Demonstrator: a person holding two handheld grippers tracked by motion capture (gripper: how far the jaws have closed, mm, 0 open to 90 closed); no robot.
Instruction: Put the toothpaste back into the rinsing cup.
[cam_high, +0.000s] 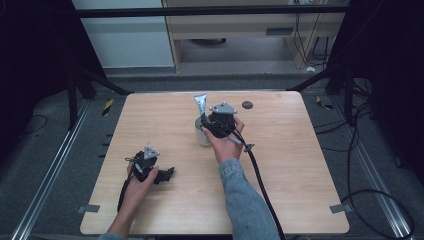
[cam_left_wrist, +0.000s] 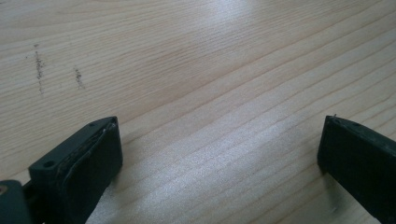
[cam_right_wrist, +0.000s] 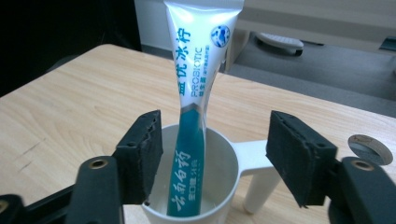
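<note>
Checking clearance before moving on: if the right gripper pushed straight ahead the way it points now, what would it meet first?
Probably the teal-and-white toothpaste tube standing in the white plastic mug, right between the right gripper's open jaws; the mug's near rim lies similarly close, so depth is uncertain.

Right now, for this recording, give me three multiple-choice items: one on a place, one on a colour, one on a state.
1. Where is the toothpaste tube?
A. Flat on the table
B. Standing in the white cup
C. Clamped in the left tool

2. What colour is the tube's lower part?
A. Teal
B. Red
C. Yellow

3. How do the right tool's jaws stand?
A. Shut on the tube
B. Shut on the cup's handle
C. Open, either side of the tube

Key: 1 B, the tube leans upright inside the white cup in the right gripper view. 2 A, the part below the white printed top is teal. 3 C, a gap shows between each pad and the tube.
</note>
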